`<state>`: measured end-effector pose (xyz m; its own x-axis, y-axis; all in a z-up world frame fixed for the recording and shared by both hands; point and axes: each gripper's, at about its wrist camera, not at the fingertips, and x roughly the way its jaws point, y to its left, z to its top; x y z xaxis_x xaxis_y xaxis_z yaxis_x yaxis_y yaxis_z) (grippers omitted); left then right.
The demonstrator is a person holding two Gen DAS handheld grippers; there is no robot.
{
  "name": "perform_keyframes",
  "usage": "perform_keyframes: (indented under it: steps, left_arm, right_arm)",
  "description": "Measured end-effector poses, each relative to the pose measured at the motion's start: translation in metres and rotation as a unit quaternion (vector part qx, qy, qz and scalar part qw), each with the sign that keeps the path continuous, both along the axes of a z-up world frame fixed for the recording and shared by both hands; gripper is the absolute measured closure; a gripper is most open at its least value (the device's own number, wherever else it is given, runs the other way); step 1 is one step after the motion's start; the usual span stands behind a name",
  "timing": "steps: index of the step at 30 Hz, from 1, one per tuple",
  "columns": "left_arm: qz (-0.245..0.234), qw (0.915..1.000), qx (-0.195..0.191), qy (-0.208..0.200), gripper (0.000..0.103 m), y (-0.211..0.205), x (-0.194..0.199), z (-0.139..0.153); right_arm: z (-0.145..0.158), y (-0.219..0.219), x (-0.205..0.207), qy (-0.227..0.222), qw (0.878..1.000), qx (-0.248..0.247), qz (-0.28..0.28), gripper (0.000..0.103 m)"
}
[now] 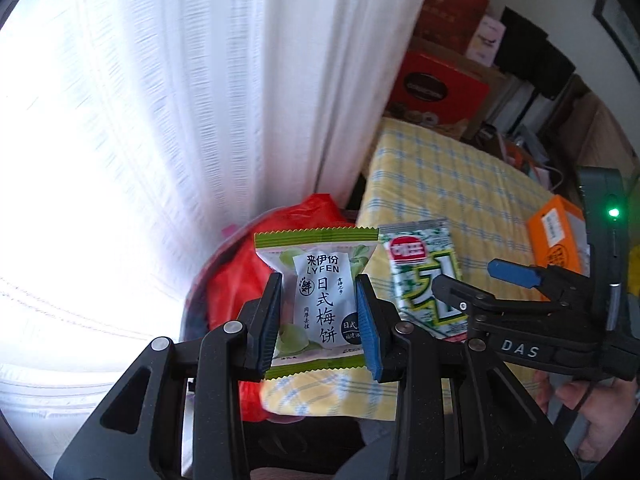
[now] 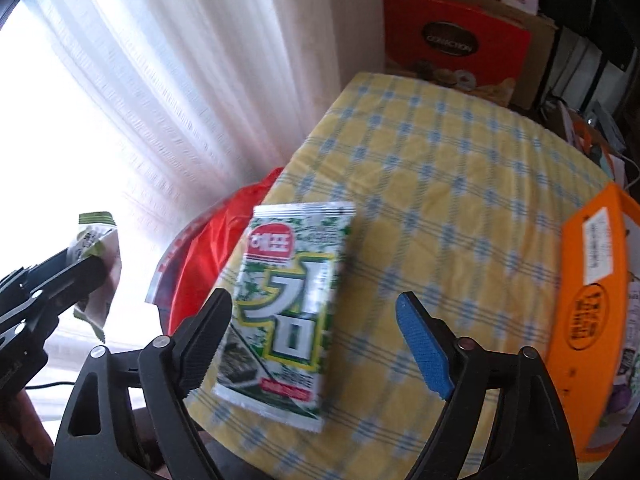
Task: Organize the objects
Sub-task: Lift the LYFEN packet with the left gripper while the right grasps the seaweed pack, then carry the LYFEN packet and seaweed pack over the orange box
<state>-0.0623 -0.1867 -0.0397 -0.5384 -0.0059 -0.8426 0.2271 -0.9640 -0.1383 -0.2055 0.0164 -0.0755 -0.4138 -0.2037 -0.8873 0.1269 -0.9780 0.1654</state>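
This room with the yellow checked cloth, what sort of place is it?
Probably a lived-in home, perhaps a storage corner. A table under a yellow checked tablecloth stands by a white curtain, gift boxes are stacked behind it, and a seaweed snack packet lies on the cloth.

Strong daylight is admitted through the white curtain (image 1: 168,128), and the left of both views is blown out to pure white. The stacked boxes (image 1: 440,84) at upper right are left dim. Motion blur is seen across the checked tablecloth (image 2: 460,208) and the seaweed packet (image 2: 288,312) in the right wrist view. Straight lines are bent by fisheye distortion, and the corners are cut off by a black circular vignette.
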Motion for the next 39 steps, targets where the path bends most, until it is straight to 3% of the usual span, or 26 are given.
perform_keyframes:
  steps: [5, 22, 24, 27, 39]
  left_arm:
    - [0.005, 1.0000, 0.001, -0.002, 0.070, -0.006, 0.004, -0.006]
    - [0.025, 0.9994, 0.003, -0.022, 0.070, -0.023, 0.011, -0.040]
    - [0.026, 0.9994, 0.004, -0.024, 0.070, -0.022, 0.012, -0.042]
    - [0.027, 0.9993, 0.007, -0.025, 0.070, -0.021, 0.012, -0.043]
    - [0.016, 0.9996, 0.004, -0.022, 0.070, -0.008, 0.008, -0.039]
  right_arm:
    - [-0.012, -0.015, -0.006, -0.005, 1.000, 0.001, -0.001, 0.007]
    - [-0.039, -0.040, -0.016, -0.015, 0.999, 0.049, 0.000, 0.006]
    - [-0.040, -0.042, -0.015, -0.010, 0.998, 0.063, 0.001, 0.010]
    - [-0.039, -0.043, -0.013, 0.005, 0.996, 0.086, -0.002, 0.029]
    - [-0.019, -0.020, -0.007, 0.023, 0.999, 0.045, -0.013, 0.033]
